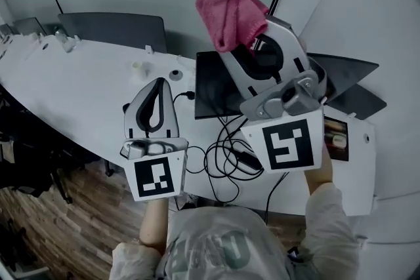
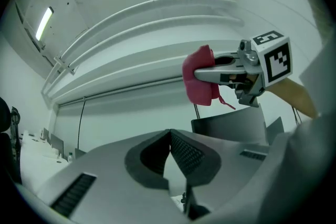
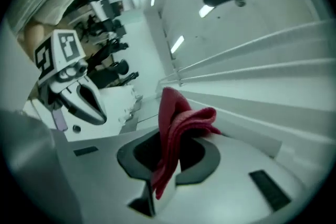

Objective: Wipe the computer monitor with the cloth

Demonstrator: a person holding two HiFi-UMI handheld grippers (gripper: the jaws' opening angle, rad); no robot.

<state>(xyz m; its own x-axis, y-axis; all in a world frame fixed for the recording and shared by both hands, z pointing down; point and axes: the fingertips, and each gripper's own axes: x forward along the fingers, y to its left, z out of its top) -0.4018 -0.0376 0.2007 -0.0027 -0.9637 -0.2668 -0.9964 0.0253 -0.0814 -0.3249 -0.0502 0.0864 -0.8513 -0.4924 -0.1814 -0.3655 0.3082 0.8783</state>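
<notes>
Pink cloth [image 1: 230, 13] sits pinched in the right gripper's [image 1: 244, 42] jaws, raised above the monitor [image 1: 210, 85]. The left gripper [image 1: 160, 83], beside it, is closed on nothing. The cloth's bunched fold should probably meet the screen flat before any sweep.

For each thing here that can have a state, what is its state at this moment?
left gripper, shut, nothing between its jaws.
right gripper, shut on the pink cloth.
pink cloth, bunched, held in the air, apart from the monitor.
monitor, screen dark, not touched by either gripper.
cables, lying in loose loops on the white table in front of the monitor.
</notes>
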